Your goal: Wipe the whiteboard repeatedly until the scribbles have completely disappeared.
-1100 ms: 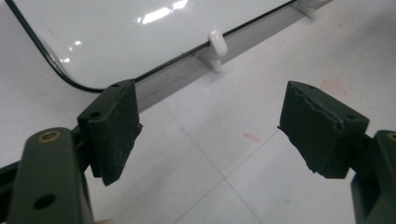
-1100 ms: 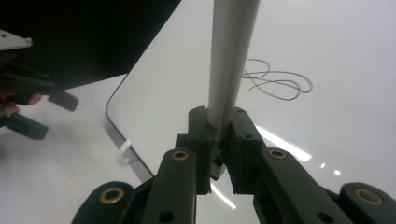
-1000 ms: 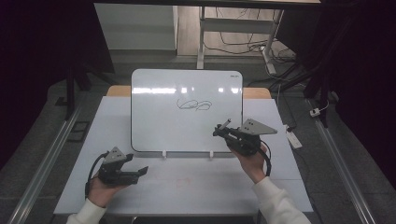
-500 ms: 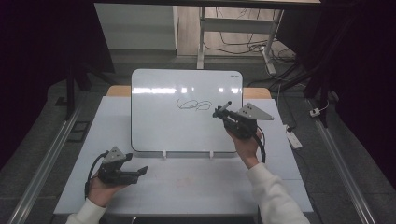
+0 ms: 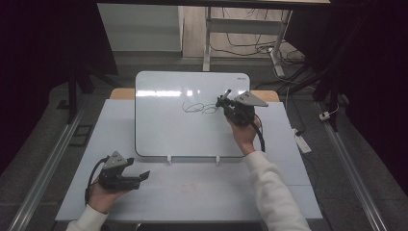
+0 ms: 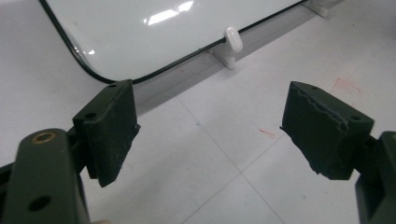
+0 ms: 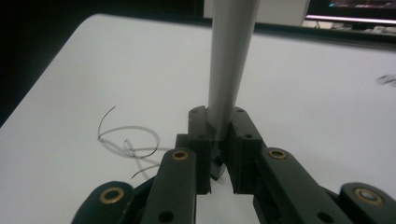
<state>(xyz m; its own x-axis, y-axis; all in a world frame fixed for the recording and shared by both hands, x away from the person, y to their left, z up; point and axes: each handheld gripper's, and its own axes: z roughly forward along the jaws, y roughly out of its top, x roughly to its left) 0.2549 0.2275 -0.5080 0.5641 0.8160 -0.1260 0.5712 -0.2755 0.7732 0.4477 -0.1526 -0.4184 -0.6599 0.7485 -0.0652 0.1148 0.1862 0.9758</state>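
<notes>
The left gripper (image 5: 139,176) rests where it was on the white table (image 5: 202,192), jaws spread wide, holding nothing. One whiteboard (image 5: 192,115) stands propped beyond it, carrying one looping scribble (image 5: 199,108). The right gripper (image 5: 222,101) has advanced over the board's upper right since half a second ago, clenched on one grey marker (image 7: 231,60). In the right gripper view, the marker's long axis extends straight up from the jaws.

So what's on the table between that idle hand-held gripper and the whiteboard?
Bare white tabletop, seen in the left gripper view, from the open left hand-held gripper to the white whiteboard.
</notes>
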